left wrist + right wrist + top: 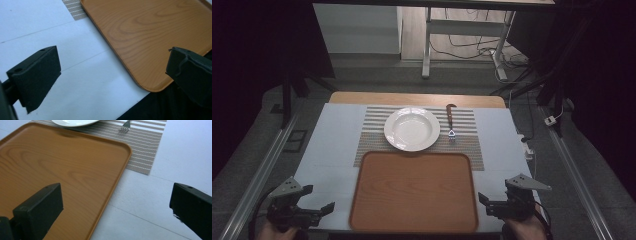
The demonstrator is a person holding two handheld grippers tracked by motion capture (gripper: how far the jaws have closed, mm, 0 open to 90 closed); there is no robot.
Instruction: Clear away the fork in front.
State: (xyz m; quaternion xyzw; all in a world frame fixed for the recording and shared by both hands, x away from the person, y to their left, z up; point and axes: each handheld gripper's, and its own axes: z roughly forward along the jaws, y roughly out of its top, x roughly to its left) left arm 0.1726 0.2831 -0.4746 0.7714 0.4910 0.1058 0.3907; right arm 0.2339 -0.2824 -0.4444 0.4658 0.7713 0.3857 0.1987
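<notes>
The wooden tray (413, 192) lies at the lower middle of the high view, its near edge close to the worktop (332, 150) rim, its far edge overlapping the striped placemat (472, 150). Bare white strips of worktop flank it left and right. The left tongs (319, 200) sit released at lower left, just beside the tray's near left corner; the right tongs (484, 202), also spread wide and holding nothing, sit at lower right beside its right edge. The white plate (412, 129) and fork (451, 120) lie beyond, upper centre.
</notes>
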